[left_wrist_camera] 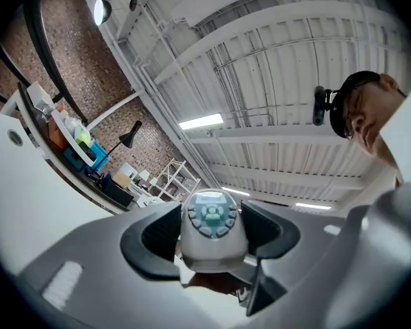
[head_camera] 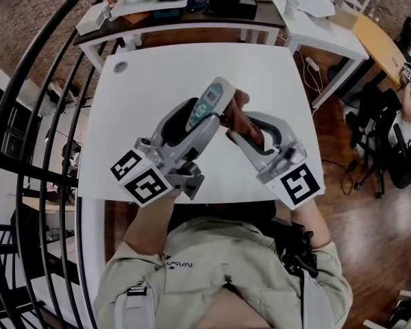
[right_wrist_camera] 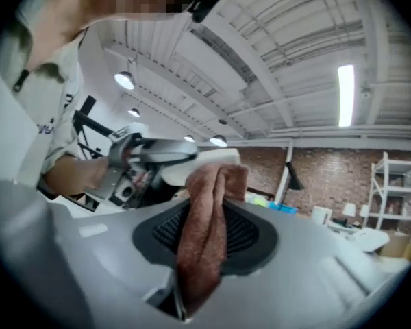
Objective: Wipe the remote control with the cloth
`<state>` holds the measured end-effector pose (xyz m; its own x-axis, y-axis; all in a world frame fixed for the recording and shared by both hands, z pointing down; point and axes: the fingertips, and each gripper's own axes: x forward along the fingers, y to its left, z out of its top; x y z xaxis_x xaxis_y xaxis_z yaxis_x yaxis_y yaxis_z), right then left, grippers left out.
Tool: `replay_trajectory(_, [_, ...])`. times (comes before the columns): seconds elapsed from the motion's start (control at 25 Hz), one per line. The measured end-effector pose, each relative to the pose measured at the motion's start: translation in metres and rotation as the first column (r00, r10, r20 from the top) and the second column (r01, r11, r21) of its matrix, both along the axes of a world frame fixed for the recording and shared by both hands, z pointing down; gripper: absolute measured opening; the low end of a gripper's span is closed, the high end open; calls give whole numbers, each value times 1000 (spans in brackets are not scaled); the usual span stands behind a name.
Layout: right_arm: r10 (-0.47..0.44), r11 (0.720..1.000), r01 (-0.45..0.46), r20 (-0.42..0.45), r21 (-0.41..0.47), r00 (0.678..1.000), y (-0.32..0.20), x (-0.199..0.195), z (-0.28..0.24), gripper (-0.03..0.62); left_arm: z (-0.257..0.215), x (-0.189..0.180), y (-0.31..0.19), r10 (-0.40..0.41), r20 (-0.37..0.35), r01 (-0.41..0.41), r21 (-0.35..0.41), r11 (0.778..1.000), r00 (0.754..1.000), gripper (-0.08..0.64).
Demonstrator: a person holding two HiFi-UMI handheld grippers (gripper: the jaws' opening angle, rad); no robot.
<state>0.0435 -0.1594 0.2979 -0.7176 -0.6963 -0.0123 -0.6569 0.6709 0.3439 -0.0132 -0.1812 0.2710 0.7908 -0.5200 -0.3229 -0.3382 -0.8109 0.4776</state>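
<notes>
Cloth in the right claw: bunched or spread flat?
Bunched. The cloth is a narrow, creased wad pinched between the pads of the right claw, not laid out flat.

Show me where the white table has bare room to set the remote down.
Free: the far half of the white table, from the round grommet across to its right edge, and the left strip beside the left gripper. Crowded: the near middle, under the remote, cloth and right gripper. The dark desk behind is cluttered.
</notes>
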Motion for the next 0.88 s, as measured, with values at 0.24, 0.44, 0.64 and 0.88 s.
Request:
replay_trajectory(0.24, [15, 1000, -15, -38, 24, 999, -23, -2, -5, 107, 1, 22, 10, 59, 14, -59, 1, 998, 998, 284])
replay_trajectory(0.44, [-125, 992, 119, -198, -44, 972, 9, -46, 38, 107, 4, 18, 2, 4, 45, -5, 11, 1000, 999, 284])
replay_trajectory(0.64, [-174, 985, 167, -234, -51, 956, 19, -51, 45, 107, 12, 16, -7, -98, 146, 86, 85, 993, 984, 284])
replay_trajectory(0.88, [54, 998, -54, -41, 8, 998, -22, 3, 3, 107, 18, 5, -29, -341, 347, 242, 297, 923, 874, 284])
